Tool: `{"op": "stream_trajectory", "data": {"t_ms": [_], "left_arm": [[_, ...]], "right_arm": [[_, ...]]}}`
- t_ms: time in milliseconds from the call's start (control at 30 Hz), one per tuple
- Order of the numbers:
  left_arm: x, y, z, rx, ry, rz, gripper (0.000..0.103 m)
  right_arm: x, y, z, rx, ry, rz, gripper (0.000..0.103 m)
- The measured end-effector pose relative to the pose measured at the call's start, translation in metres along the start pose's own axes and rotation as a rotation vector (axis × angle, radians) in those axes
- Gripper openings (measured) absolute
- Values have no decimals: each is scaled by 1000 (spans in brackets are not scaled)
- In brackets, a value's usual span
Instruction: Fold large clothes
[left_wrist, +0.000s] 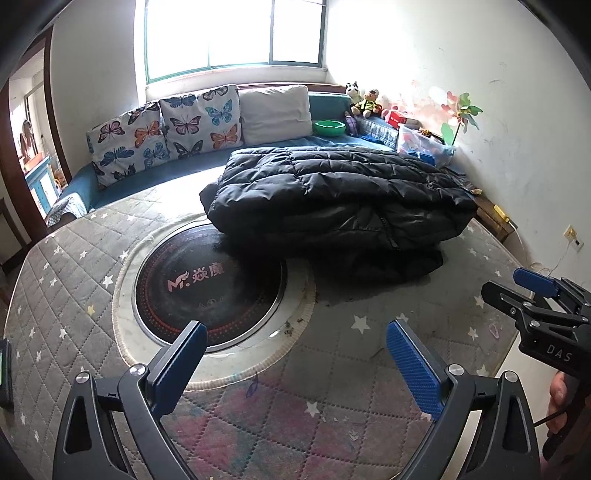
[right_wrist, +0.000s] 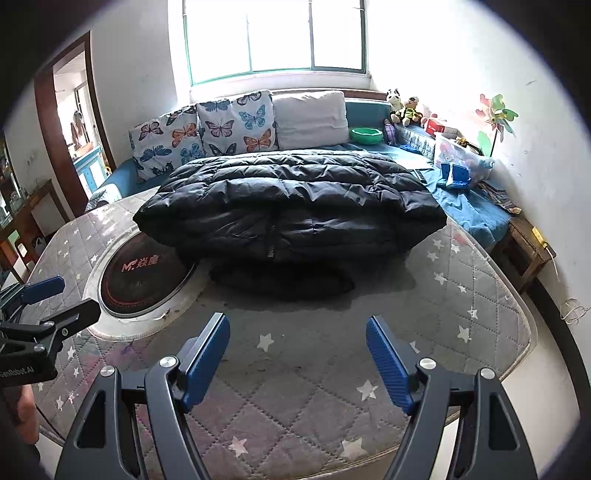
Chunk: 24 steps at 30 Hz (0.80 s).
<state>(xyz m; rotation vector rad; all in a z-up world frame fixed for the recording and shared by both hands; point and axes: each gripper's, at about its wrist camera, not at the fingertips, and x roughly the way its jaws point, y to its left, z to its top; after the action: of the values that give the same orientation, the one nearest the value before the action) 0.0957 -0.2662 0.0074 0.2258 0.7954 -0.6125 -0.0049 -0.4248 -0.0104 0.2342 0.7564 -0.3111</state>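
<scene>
the black quilted puffer jacket (right_wrist: 291, 206) lies folded in a thick stack on the grey star-print quilted table cover (right_wrist: 314, 387), partly over the round dark cooktop (left_wrist: 207, 288). it looks light, springy and slippery; pinch a doubled edge. left gripper (left_wrist: 295, 362) and right gripper (right_wrist: 297, 354) hang empty, jaws apart.

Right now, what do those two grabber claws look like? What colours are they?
Both look alike. The left gripper and right gripper have black metal arms with triangle-shaped holes, round silver bolts, and flat blue finger pads with a bumpy texture. Seen from the side, the right one has white "DAS" letters and the left one reads "GenRobot.AI". A bit of bare hand shows behind.
</scene>
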Motion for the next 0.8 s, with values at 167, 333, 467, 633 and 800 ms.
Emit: {"op": "stream_trajectory", "data": {"t_ms": [167, 333, 467, 633, 800], "left_arm": [[0, -1, -1, 5, 0, -1, 103], [-1, -2, -1, 8, -3, 5, 103], [-1, -1, -1, 10, -5, 6, 103], [-1, -1, -2, 8, -3, 7, 103], [-1, -1, -2, 11, 0, 7, 103]], "right_arm": [[-1, 0, 0, 0, -2, 0, 83], [-3, 1, 0, -3, -2, 1, 83], [-3, 2, 0, -3, -4, 2, 83], [-3, 3, 1, -8, 1, 4, 83], [-3, 3, 1, -9, 2, 4, 83]]}}
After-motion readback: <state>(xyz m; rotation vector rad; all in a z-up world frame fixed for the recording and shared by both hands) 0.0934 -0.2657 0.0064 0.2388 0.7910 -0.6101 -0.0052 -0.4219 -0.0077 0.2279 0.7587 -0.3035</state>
